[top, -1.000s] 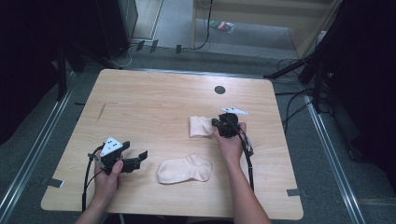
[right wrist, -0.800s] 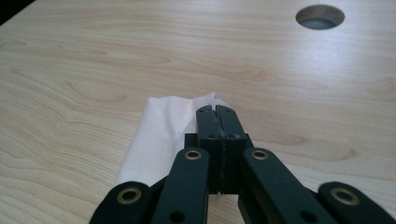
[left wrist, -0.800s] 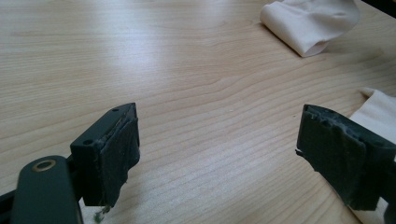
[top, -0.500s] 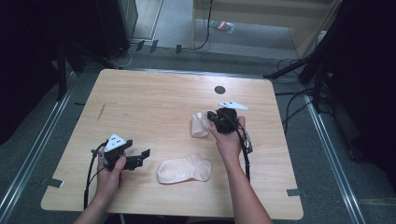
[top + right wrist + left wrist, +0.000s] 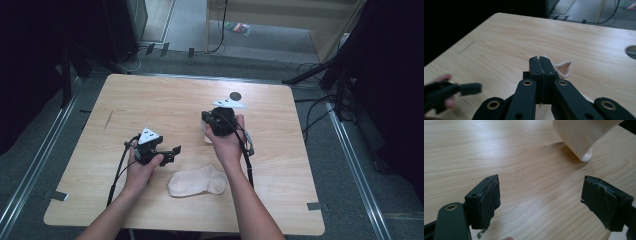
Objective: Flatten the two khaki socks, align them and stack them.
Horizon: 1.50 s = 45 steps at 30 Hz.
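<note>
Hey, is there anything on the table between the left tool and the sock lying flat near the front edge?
Nothing visible. The left tool is open, and bare wood lies between it and the flat sock. The right tool is farther back, shut on the other sock.

Sock (image 5: 197,182) on table (image 5: 150,100) near front edge, betw. both forearms; 2nd sock (image 5: 564,68) behind it.

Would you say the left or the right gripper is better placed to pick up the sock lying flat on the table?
Left gripper: open and beside the flat sock; right gripper is shut on another sock.
</note>
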{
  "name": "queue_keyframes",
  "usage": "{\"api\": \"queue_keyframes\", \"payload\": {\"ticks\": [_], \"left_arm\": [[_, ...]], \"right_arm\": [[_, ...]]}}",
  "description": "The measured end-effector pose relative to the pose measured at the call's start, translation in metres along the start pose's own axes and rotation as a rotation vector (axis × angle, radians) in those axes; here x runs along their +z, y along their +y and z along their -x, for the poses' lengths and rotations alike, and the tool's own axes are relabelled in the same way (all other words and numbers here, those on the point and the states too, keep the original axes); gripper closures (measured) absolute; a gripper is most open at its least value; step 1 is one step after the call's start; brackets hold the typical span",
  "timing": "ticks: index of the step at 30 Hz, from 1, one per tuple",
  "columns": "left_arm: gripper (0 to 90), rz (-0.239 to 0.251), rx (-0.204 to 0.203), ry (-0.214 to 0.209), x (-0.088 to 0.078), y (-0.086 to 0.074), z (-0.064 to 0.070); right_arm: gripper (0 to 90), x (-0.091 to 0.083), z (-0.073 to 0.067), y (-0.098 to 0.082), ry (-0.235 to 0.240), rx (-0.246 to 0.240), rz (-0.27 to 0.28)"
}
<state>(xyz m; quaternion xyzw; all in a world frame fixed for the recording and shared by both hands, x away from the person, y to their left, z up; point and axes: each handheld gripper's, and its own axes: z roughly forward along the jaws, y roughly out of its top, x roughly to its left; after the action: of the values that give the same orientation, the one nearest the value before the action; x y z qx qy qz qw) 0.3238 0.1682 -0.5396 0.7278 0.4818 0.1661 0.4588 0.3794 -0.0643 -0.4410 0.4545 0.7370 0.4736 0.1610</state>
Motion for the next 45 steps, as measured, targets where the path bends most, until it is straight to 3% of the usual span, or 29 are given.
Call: {"api": "queue_keyframes", "payload": {"ticks": [2,3,6,9,11,13,14,15,17,18,19,20,21,24,26,30,31,33,34,35,36,39,41,42,43,45], "left_arm": [[16.6,-0.007,0.001,-0.003,0.002,0.001,0.001],[16.5,-0.008,0.012,-0.006,0.007,0.001,0.003],[16.6,-0.01,0.023,0.019,0.011,0.001,0.004],[22.9,-0.014,0.029,0.105,0.012,0.002,0.001],[24.9,-0.005,0.07,0.176,0.01,0.002,-0.001],[30.6,0.0,0.091,0.21,0.008,0.002,-0.003],[36.5,-0.001,0.097,0.226,0.007,0.002,-0.004],[49.3,-0.019,0.107,0.242,0.007,0.001,-0.005],[74.6,-0.037,0.111,0.235,0.008,0.0,-0.006],[74.6,-0.064,0.128,0.236,0.009,-0.001,-0.006],[85.2,-0.079,0.145,0.224,0.011,-0.003,-0.005],[90.0,-0.083,0.173,0.223,0.012,-0.004,-0.003],[90.0,-0.091,0.219,0.23,0.012,-0.004,0.001],[90.0,-0.106,0.249,0.222,0.014,-0.005,0.005],[90.0,-0.117,0.246,0.193,0.014,-0.005,0.004],[90.0,-0.132,0.303,0.144,0.011,-0.008,0.008],[90.0,-0.132,0.301,0.13,0.011,-0.009,0.009],[90.0,-0.132,0.3,0.069,0.01,-0.009,0.009],[88.6,-0.135,0.299,0.041,0.01,-0.009,0.009],[78.4,-0.138,0.311,0.03,0.009,-0.01,0.01],[67.6,-0.138,0.311,0.03,0.009,-0.01,0.01],[50.8,-0.078,0.26,-0.023,0.001,-0.012,0.005],[45.8,-0.035,0.195,-0.046,-0.004,-0.011,-0.002],[43.9,-0.035,0.195,-0.046,-0.004,-0.011,-0.002],[42.2,-0.005,0.117,-0.053,-0.007,-0.006,-0.01],[43.7,0.035,0.038,-0.034,-0.008,-0.001,-0.017]], "right_arm": [[90.0,0.002,-0.008,0.004,0.014,-0.006,0.004],[90.0,0.005,-0.02,0.01,0.037,-0.024,0.012],[90.0,0.006,-0.037,0.018,0.08,-0.04,0.029],[90.0,-0.002,-0.049,0.025,0.141,-0.024,0.065],[90.0,-0.007,-0.048,0.026,0.157,-0.015,0.073],[90.0,-0.011,-0.04,0.023,0.153,0.007,0.064],[90.0,-0.01,-0.034,0.019,0.138,0.008,0.054],[90.0,-0.009,-0.028,0.014,0.117,0.008,0.033],[90.0,0.0,-0.009,-0.002,0.071,0.027,-0.021],[90.0,0.0,-0.009,-0.002,0.071,0.027,-0.021],[90.0,0.004,0.0,-0.01,0.054,0.037,-0.043],[90.0,0.009,0.009,-0.02,0.032,0.052,-0.068],[90.0,0.013,0.021,-0.033,0.01,0.074,-0.089],[90.0,0.016,0.037,-0.049,-0.023,0.098,-0.108],[90.0,0.016,0.046,-0.058,-0.051,0.102,-0.128],[90.0,0.017,0.058,-0.071,-0.094,0.089,-0.166],[90.0,0.017,0.061,-0.074,-0.096,0.082,-0.168],[90.0,0.017,0.063,-0.077,-0.106,0.076,-0.173],[90.0,0.017,0.064,-0.078,-0.103,0.079,-0.176],[90.0,0.017,0.064,-0.079,-0.095,0.079,-0.177],[90.0,0.017,0.064,-0.079,-0.095,0.079,-0.177],[69.9,0.009,0.071,-0.079,-0.091,0.122,-0.125],[69.4,0.002,0.075,-0.079,-0.084,0.144,-0.103],[69.4,0.002,0.075,-0.079,-0.084,0.144,-0.103],[67.5,-0.003,0.079,-0.078,-0.09,0.154,-0.08],[65.6,-0.004,0.082,-0.077,-0.1,0.164,-0.071]]}}
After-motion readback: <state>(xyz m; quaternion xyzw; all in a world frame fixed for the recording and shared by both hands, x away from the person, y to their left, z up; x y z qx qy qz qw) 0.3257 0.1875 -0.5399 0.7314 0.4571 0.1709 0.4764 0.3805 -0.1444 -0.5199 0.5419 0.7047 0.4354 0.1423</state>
